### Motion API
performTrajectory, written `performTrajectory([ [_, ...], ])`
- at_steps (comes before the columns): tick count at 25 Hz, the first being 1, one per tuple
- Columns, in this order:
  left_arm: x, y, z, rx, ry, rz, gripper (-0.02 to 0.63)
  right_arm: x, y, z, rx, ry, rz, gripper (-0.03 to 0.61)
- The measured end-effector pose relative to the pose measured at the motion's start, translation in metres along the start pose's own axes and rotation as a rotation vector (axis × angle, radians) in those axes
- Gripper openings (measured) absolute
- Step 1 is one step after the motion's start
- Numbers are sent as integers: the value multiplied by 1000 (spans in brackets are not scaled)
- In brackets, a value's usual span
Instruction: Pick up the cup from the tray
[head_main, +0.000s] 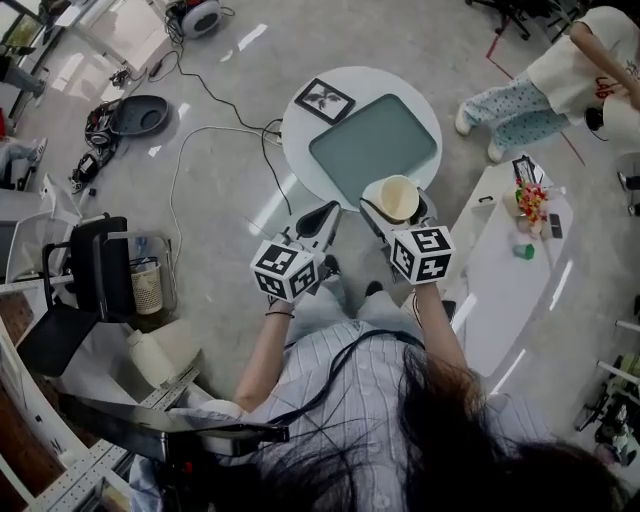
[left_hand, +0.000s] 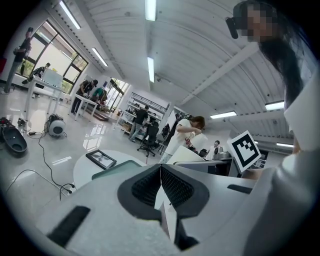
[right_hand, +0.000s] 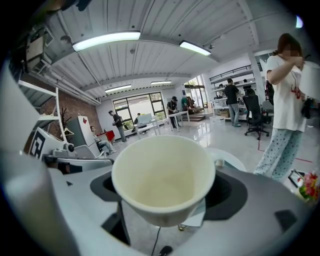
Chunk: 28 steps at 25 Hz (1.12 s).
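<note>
**Occluded, Cropped and Unresolved Areas**

Head view: the cup (head_main: 397, 197) covers part of the near edge of the tray (head_main: 374, 146) and the tips of the right gripper (head_main: 398, 210). Right of the tray, a person (head_main: 560, 75) is cropped by the picture edge. The small items (head_main: 529, 205) on the side worktop (head_main: 500, 290) are too small to identify.

Left gripper view: the left gripper (left_hand: 161, 185) hides most of the tray.

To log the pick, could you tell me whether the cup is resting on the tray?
No, the cup is held in the jaws of the right gripper, off the green tray, which lies bare.
</note>
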<state>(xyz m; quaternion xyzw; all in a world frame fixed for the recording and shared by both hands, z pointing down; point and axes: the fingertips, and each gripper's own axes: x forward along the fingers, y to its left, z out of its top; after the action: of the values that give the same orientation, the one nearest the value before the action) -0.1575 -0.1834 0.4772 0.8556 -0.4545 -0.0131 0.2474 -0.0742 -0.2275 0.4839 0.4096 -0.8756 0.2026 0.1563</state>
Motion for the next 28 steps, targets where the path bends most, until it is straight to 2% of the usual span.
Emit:
performTrajectory([
  [4, 1, -12, -3, -19, -19, 9, 12, -14, 1, -6, -6, 13, 23, 413],
  [10, -2, -46, -12, -4, -30, 36, 12, -46, -1, -20, -15, 22, 71, 413],
  [17, -25, -108, -55, -6, -6, 63, 12, -103, -4, -51, -33, 32, 115, 413],
  [20, -37, -129, -67, -14, -20, 91, 12, -130, -4, -62, -29, 27, 133, 414],
  [28, -66, -194, -94, 27, -50, 139, 12, -203, -1, -100, -27, 6, 169, 413],
])
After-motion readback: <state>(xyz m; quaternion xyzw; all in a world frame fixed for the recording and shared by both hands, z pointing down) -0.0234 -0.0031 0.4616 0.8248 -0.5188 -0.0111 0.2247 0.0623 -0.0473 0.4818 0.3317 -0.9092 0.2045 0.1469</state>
